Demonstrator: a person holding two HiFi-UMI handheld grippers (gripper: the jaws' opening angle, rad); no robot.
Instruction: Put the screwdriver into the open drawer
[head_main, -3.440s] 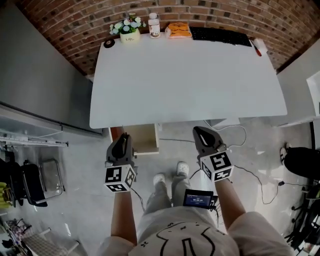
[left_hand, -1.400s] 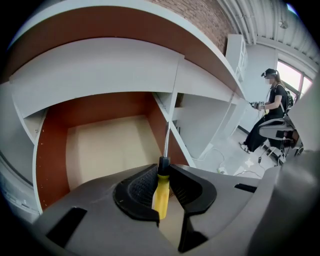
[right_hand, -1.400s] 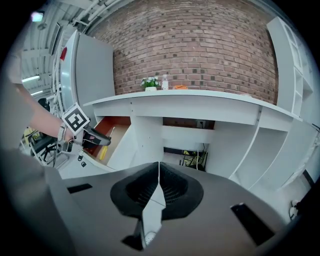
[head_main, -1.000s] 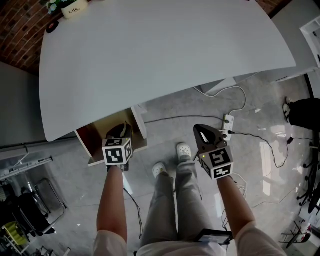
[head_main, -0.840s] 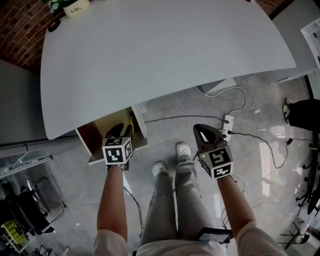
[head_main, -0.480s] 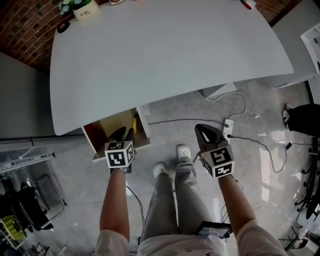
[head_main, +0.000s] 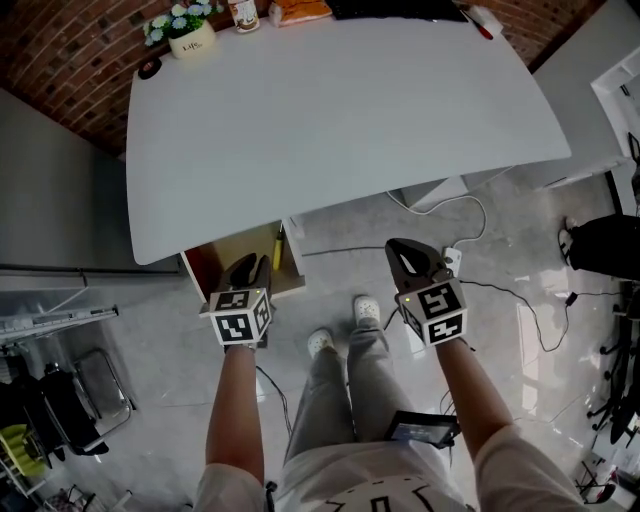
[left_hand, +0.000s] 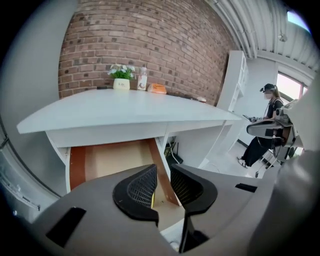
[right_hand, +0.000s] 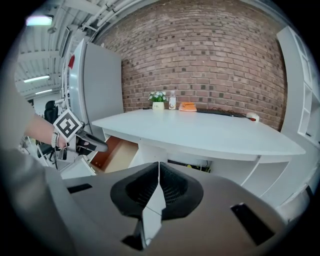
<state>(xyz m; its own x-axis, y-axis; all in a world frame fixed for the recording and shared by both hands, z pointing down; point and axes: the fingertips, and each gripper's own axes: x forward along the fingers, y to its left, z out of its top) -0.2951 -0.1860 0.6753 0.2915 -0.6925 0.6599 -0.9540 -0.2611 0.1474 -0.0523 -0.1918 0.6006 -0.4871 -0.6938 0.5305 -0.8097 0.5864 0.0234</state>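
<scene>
The yellow-handled screwdriver (head_main: 277, 248) lies in the open wooden drawer (head_main: 212, 270) under the white table (head_main: 340, 110), against the drawer's right wall. My left gripper (head_main: 252, 265) hovers over the drawer's front; its jaws have just been closing but stand apart with nothing between them. In the left gripper view the left gripper (left_hand: 164, 187) shows a gap, with the drawer (left_hand: 115, 160) and a sliver of the screwdriver (left_hand: 152, 198) beyond. My right gripper (head_main: 400, 250) hangs over the floor to the right, and in its own view the right gripper (right_hand: 159, 185) has its pads pressed together, empty.
A flower pot (head_main: 190, 35), a bottle (head_main: 243, 12) and an orange packet (head_main: 300, 10) stand along the table's far edge by the brick wall. A power strip with cables (head_main: 450, 260) lies on the floor. The person's feet (head_main: 365, 310) are below. Another person (left_hand: 267, 125) sits at right.
The screwdriver has come free of the left gripper and now lies in the drawer. Both grippers have risen, and the head view has swung up to show the table's far edge.
</scene>
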